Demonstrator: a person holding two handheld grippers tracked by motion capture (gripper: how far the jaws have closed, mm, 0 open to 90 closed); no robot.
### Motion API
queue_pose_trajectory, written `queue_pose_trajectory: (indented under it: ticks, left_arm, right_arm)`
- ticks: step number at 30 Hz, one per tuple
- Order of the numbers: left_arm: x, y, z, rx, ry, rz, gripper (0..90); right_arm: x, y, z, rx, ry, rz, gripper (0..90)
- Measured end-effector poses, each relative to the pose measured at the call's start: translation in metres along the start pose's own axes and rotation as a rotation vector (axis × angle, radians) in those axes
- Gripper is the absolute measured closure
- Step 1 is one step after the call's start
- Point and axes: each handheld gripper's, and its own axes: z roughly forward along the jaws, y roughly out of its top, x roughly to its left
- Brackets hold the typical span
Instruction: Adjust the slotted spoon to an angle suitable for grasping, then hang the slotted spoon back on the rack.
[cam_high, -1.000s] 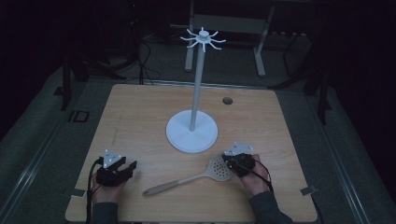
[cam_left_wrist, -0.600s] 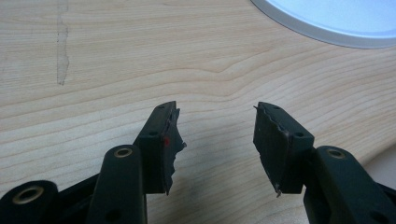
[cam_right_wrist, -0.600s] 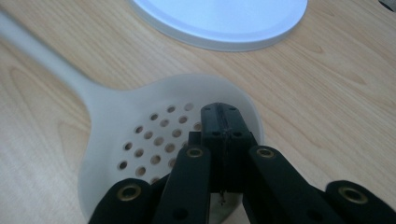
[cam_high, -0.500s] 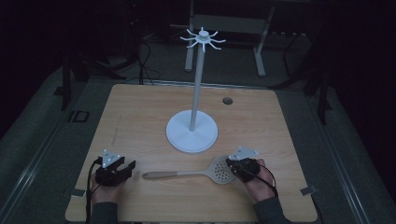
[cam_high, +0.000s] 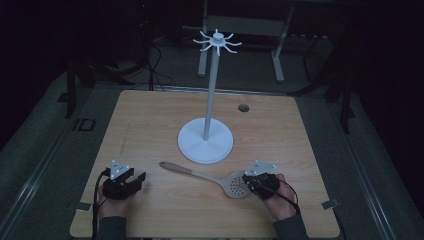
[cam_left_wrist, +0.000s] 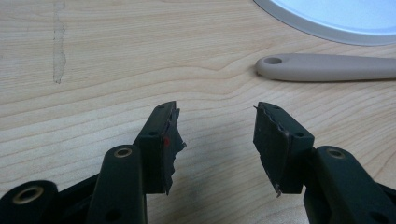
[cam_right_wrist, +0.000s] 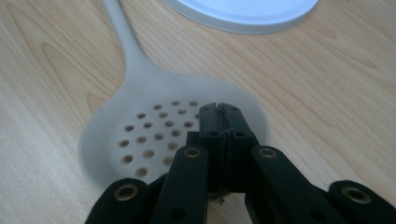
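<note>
A beige slotted skimmer (cam_high: 200, 175) lies on the wooden table (cam_high: 150, 120), its handle reaching up-left toward the white stand's base (cam_high: 205, 145). My right gripper (cam_high: 248, 180) sits at the skimmer's perforated head (cam_right_wrist: 154, 126). Its jaws have just been opening a little, but they still look pressed together and I see nothing between them; their tips (cam_right_wrist: 220, 109) hover over the head. My left gripper (cam_high: 138, 177) rests at the front left, open (cam_left_wrist: 215, 123) and empty. The handle's end (cam_left_wrist: 327, 67) lies a short way beyond its jaws.
The tall white stand carries a ring of hooks (cam_high: 217, 41) at its top. Its round base shows at the top of both gripper views (cam_left_wrist: 336, 18) (cam_right_wrist: 243, 14). A small round hole (cam_high: 243, 107) sits in the table at the back right. The floor around is dark.
The skimmer's handle has swung from pointing down-left, through level, to pointing up-left toward the stand's base. The right hand shifted slightly toward the front. The left hand stayed put.
</note>
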Motion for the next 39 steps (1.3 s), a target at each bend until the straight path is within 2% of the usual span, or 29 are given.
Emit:
queue_pose_trajectory:
  ticks: [10, 16, 21, 28, 34, 39]
  left_arm:
    - [0.001, 0.000, 0.000, 0.000, 0.001, -0.001, 49.7]
    - [0.001, 0.000, 0.000, 0.001, 0.001, -0.003, 49.7]
    - [0.001, 0.001, 0.001, 0.002, 0.002, -0.004, 49.7]
    - [0.001, 0.001, 0.001, 0.002, 0.000, -0.003, 49.6]
    - [0.001, 0.001, 0.000, 0.001, 0.001, 0.000, 49.5]
    - [0.001, 0.001, 0.000, 0.001, 0.000, -0.001, 49.5]
  right_arm:
    - [0.001, 0.033, -0.004, -0.043, 0.014, -0.051, 84.3]
    - [0.004, 0.054, -0.001, -0.044, 0.025, -0.088, 81.0]
    - [0.010, 0.069, 0.008, -0.050, 0.038, -0.110, 76.1]
    - [0.019, 0.089, 0.020, -0.056, 0.051, -0.158, 74.0]
    - [0.026, 0.104, 0.035, -0.022, 0.084, -0.191, 73.4]
    - [0.033, 0.113, 0.051, 0.013, 0.131, -0.215, 73.4]
